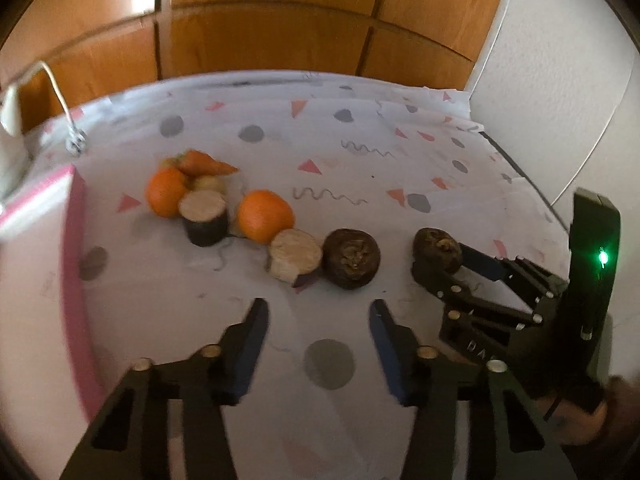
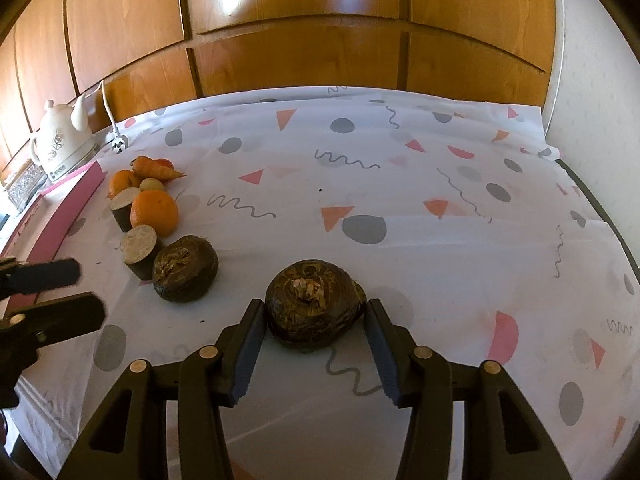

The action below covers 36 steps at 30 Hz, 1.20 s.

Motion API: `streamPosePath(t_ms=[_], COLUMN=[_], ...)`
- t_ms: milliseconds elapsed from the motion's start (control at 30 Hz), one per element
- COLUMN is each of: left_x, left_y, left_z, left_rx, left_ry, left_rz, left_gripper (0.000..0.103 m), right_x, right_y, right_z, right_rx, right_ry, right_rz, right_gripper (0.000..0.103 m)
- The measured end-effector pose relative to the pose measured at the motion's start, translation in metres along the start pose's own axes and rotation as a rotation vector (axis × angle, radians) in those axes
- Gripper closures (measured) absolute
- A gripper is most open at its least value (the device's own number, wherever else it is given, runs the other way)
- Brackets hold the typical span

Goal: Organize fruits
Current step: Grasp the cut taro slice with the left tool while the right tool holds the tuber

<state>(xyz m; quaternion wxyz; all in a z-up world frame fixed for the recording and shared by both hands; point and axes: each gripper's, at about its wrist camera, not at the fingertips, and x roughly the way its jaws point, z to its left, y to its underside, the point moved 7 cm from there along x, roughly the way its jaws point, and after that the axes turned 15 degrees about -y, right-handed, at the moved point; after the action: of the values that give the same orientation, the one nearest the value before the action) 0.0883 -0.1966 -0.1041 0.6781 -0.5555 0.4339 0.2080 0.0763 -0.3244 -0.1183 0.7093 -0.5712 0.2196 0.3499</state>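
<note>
My right gripper (image 2: 314, 312) is shut on a dark round tuber (image 2: 312, 304) that rests on the patterned tablecloth (image 2: 400, 208); both pads touch its sides. The same tuber (image 1: 436, 246) shows in the left wrist view, between the right gripper's (image 1: 442, 266) fingers. A second dark tuber (image 1: 351, 258) lies to its left. Beyond it sit two cut pale-faced root pieces (image 1: 294, 256) (image 1: 204, 216), two oranges (image 1: 264, 214) (image 1: 166, 196) and carrots (image 1: 204, 164). My left gripper (image 1: 318, 316) stands open over bare cloth in front of this row, holding nothing.
A pink-edged flat box (image 2: 76, 196) lies along the table's left side. Behind it stand a white kettle (image 2: 64, 144) and a cable plug (image 2: 118, 142). Wooden panels (image 2: 300, 20) close the back and a white wall (image 2: 580, 80) the right. The cloth's right half holds no objects.
</note>
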Motion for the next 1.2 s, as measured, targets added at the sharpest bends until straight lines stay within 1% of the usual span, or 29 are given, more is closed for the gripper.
streamPosePath(t_ms=[167,300,467,567,667,733,800,867,933,967,1000,1033,1067,1100,1133,1200], left_x=[0.012,0.019,0.03,0.033,0.032,0.031,0.033,0.037,0.039,0.041,0.043,0.044,0.044,0.043,0.043,0.042], left_y=[-0.002,-0.006,-0.015,-0.017,-0.019,-0.02,-0.021,-0.023,-0.027,-0.029,-0.032,-0.035,-0.036,-0.037,-0.035,-0.032], left_z=[-0.003,-0.008,-0.009,-0.003,0.009,0.018,0.022,0.021,0.017,0.015,0.013,0.011,0.01,0.009,0.011,0.013], left_rx=[-0.038,-0.014,-0.021,-0.063,-0.124,-0.178,-0.198,-0.224,-0.228,-0.226,-0.231,-0.235,-0.234,-0.231,-0.218,-0.213], left_ry=[0.038,0.013,-0.005,0.002,0.01,0.031,0.023,0.035,0.031,0.023,0.015,0.019,0.021,0.016,-0.002,0.016], left_rz=[0.037,0.04,0.034,0.039,0.036,0.04,0.053,0.078,0.088,0.093,0.098,0.099,0.097,0.092,0.083,0.075], left_gripper=[0.058,0.058,0.058,0.058,0.058,0.058,0.058,0.058,0.057,0.056,0.053,0.053,0.054,0.062,0.068,0.069], right_x=[0.0,-0.001,-0.001,-0.001,-0.002,-0.002,-0.002,-0.002,-0.001,-0.002,-0.001,-0.002,-0.002,-0.002,-0.001,-0.001], right_y=[0.001,0.002,0.002,0.002,0.002,0.002,0.002,0.002,0.002,0.002,0.002,0.002,0.002,0.002,0.002,0.002], right_z=[-0.001,-0.001,-0.001,-0.001,-0.001,-0.001,-0.001,0.0,0.0,0.0,0.0,0.0,0.0,0.0,0.0,0.0], right_rx=[0.0,0.003,0.006,0.006,0.006,0.007,0.006,0.005,0.005,0.004,0.004,0.004,0.004,0.004,0.004,0.004], right_ry=[-0.007,-0.011,-0.012,-0.012,-0.011,-0.012,-0.011,-0.009,-0.009,-0.009,-0.009,-0.009,-0.009,-0.009,-0.009,-0.008], right_rz=[-0.012,-0.021,-0.025,-0.025,-0.026,-0.027,-0.027,-0.027,-0.027,-0.027,-0.027,-0.027,-0.027,-0.027,-0.027,-0.027], right_gripper=[0.051,0.051,0.051,0.051,0.051,0.051,0.051,0.051,0.051,0.051,0.051,0.051,0.051,0.051,0.051,0.051])
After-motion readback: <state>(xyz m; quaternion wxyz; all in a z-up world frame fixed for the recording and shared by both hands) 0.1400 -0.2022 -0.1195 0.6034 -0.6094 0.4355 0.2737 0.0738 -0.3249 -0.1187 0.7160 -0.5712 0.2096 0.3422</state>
